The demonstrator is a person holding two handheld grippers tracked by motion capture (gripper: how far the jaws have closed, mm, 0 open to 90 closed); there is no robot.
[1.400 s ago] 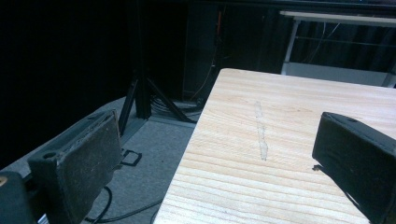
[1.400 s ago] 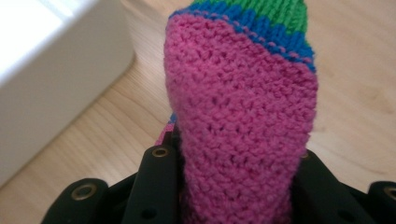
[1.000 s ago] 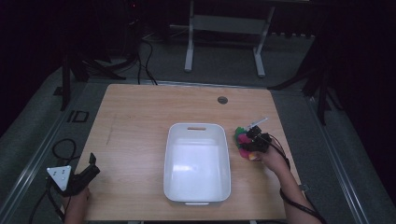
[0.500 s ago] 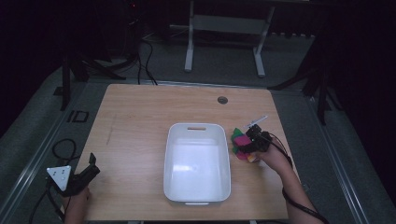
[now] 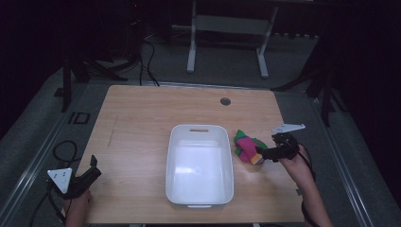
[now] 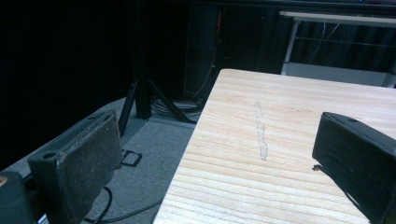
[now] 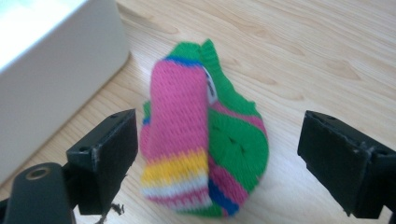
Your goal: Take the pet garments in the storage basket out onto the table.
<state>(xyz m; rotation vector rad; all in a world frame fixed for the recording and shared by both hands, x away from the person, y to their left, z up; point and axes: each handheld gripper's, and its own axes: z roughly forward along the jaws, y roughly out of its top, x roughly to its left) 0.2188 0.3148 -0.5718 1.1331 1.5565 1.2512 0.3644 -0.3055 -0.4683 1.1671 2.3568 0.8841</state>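
My right tool [image 7: 219,154] had just been opening, jaws wide, the striped knit sock [image 7: 196,140] loose between them beside the white bin [image 5: 199,163], near the desk's [image 5: 142,118] right edge; soft, light; I'd pinch the fold; left tool [image 5: 82,177] open, empty.

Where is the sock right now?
In the high view the sock lies on the table, just right of the white bin, with the right gripper at its right side, jaws open.
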